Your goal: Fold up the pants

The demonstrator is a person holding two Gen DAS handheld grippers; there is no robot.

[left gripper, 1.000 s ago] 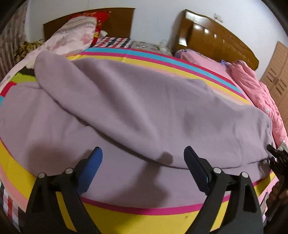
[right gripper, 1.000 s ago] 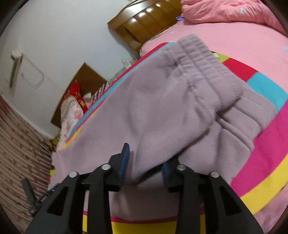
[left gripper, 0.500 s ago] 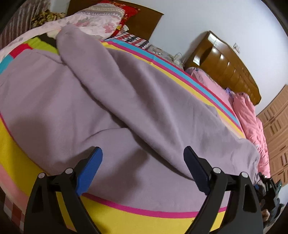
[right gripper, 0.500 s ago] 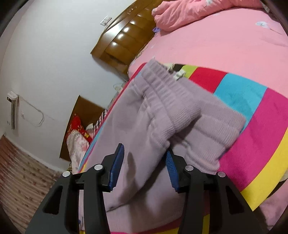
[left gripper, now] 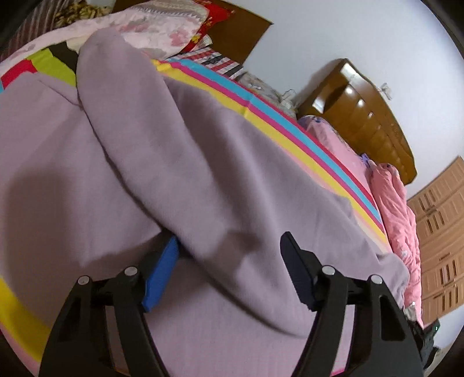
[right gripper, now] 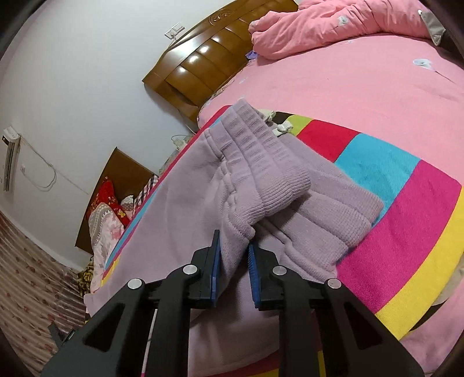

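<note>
Lilac fleece pants (left gripper: 203,162) lie across a striped blanket on the bed, one leg folded over the other. My left gripper (left gripper: 232,249) is open, its jaws astride the lower edge of the upper leg fold. In the right wrist view the ribbed waistband (right gripper: 261,162) is doubled over. My right gripper (right gripper: 235,249) is shut on the pants fabric just below the waistband.
The striped blanket (right gripper: 406,203) covers the bed over a pink sheet (right gripper: 362,78). A pink quilt (right gripper: 333,23) lies by the wooden headboard (right gripper: 208,58). Pillows (left gripper: 162,26) are piled at the far end. A wooden wardrobe (left gripper: 440,237) stands at right.
My left gripper has moved forward onto the edge of the upper leg fold. My right gripper has closed on the fabric below the waistband.
</note>
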